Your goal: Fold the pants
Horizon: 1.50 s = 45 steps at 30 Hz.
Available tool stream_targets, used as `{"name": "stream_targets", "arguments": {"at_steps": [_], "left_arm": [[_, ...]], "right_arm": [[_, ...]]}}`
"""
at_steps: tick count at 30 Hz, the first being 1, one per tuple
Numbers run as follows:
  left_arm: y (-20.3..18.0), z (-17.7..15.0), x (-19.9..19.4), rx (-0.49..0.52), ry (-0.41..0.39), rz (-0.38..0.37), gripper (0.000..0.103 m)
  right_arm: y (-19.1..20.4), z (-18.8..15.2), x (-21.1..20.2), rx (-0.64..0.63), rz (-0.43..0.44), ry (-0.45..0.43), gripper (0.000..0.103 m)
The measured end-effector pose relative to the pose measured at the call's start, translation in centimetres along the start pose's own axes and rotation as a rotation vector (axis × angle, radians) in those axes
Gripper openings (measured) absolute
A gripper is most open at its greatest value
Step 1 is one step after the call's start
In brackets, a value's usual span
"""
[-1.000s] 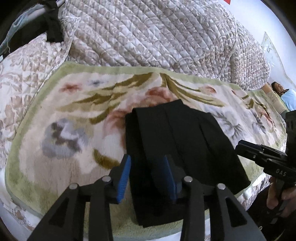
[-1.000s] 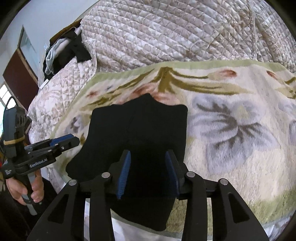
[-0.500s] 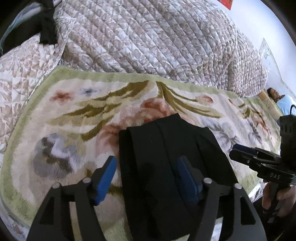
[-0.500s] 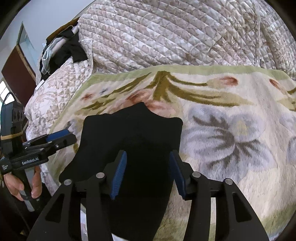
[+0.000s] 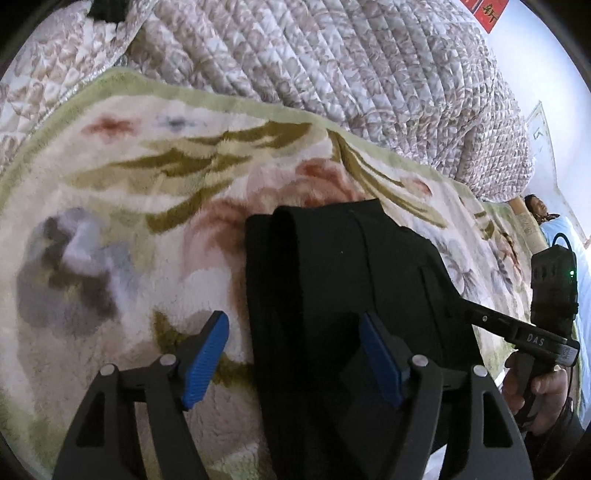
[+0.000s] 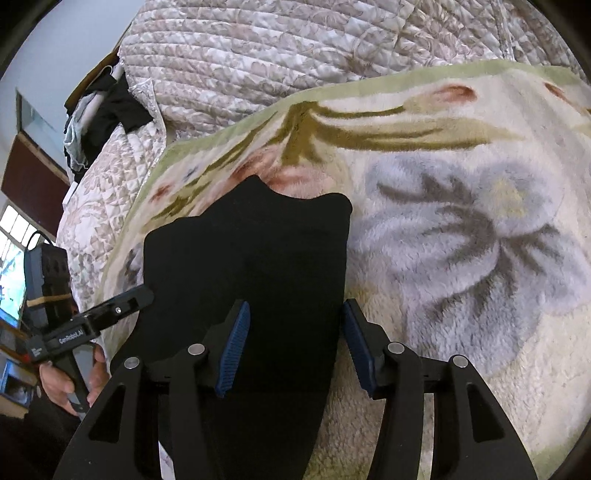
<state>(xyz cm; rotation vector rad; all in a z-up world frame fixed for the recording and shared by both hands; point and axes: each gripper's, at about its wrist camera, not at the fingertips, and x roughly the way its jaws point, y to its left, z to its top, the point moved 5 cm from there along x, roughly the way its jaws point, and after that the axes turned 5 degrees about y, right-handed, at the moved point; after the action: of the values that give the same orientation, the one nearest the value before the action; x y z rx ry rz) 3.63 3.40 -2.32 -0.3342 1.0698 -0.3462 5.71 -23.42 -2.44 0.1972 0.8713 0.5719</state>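
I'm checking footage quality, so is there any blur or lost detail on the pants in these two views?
Left wrist view: pants show folds and seams; blanket soft, slightly blurred. Right wrist view: pants nearly pure black, folds lost; blanket sharper. Both bend straight edges, fisheye.

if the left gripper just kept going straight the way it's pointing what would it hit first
Most likely the black pants: the open left gripper straddles their left edge, with the floral blanket underneath. Depth is unclear.

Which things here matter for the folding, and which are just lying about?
Job:
black pants, folded on the floral blanket
left hand-held gripper, open
right hand-held gripper, open

Lying about:
quilted bedspread
dark clothes heap
red wall paper
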Motion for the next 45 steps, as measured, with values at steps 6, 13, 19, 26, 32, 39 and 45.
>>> {"name": "stream_targets", "arguments": {"at_steps": [6, 13, 19, 26, 32, 39, 45], "left_arm": [[-1.0, -0.5, 0.4, -0.009, 0.011, -0.084, 0.074], [-0.9, -2.4, -0.5, -0.033, 0.004, -0.107, 0.07], [-1.6, -1.2, 0.7, -0.025, -0.003, -0.078, 0.071], [-2.5, -1.3, -0.1, 0.007, -0.031, -0.056, 0.047], [-2.7, -1.4, -0.7, 0.022, -0.048, -0.044, 0.035], [-4.2, -0.8, -1.3, 0.063, -0.043, 0.021, 0.027], [-5.3, -0.6, -2.5, 0.104, -0.055, 0.055, 0.024]], "right_arm": [[0.3, 0.0, 0.4, 0.008, 0.035, 0.002, 0.053], [0.7, -1.9, -0.2, 0.033, 0.121, 0.031, 0.053], [0.8, -0.7, 1.2, 0.056, 0.121, 0.026, 0.046], [0.9, -0.8, 0.6, 0.064, 0.134, -0.002, 0.02], [1.1, -1.0, 1.0, 0.048, 0.128, 0.01, 0.018], [1.4, -0.8, 0.4, 0.054, 0.132, -0.019, 0.016], [2.8, -0.5, -1.3, 0.015, 0.134, -0.057, 0.015]]}}
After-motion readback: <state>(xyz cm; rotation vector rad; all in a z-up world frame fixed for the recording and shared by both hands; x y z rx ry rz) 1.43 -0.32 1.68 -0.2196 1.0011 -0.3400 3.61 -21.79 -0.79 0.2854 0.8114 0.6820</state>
